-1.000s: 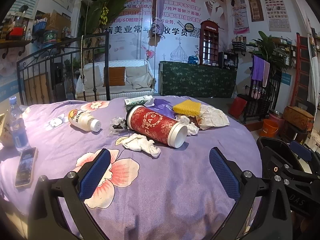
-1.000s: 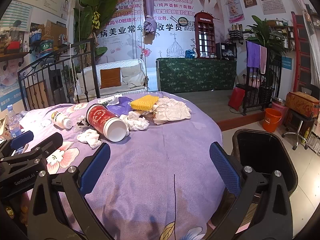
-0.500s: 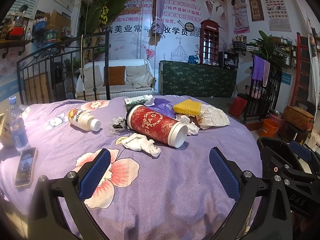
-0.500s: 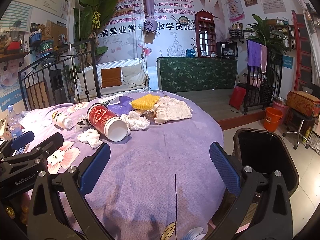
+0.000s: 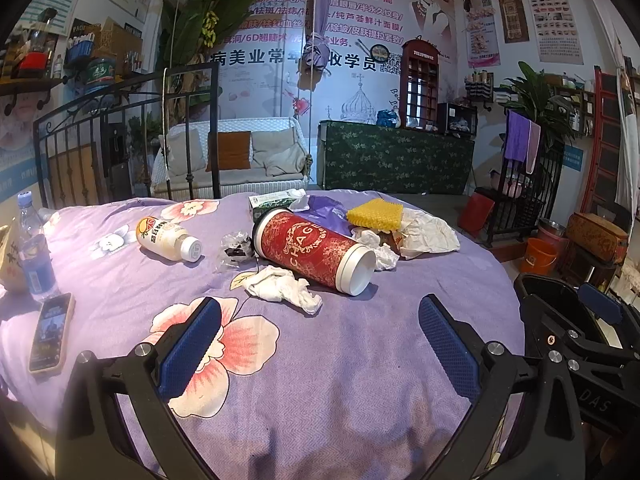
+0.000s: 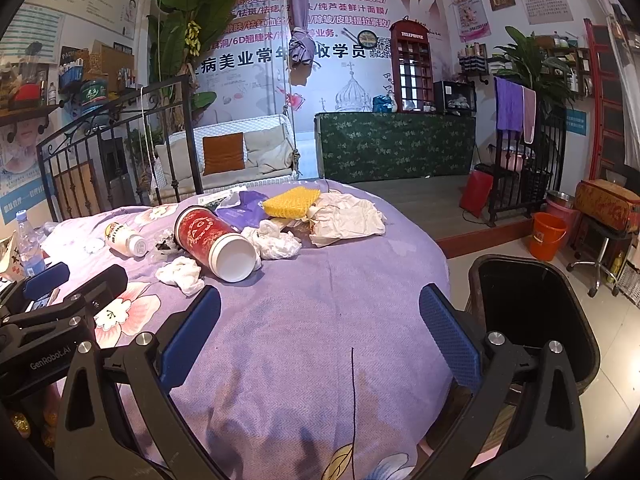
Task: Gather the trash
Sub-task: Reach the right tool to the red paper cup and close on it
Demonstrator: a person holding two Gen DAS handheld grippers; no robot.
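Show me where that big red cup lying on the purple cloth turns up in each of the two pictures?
Left wrist view: the red cup lies just above centre, its white open end toward the lower right.
Right wrist view: the red cup lies left of centre, its open end toward the camera.
Shared landmark: the yellow sponge sits just behind the cup, to its right, in both.

"CHAGEE" is printed on the red cup (image 5: 314,254) lying on the table, "TELEPHONE" is lettered on the red booth cabinet (image 6: 412,70) at the far wall, and "GenRobot.AI" is marked on the left gripper (image 6: 52,322).
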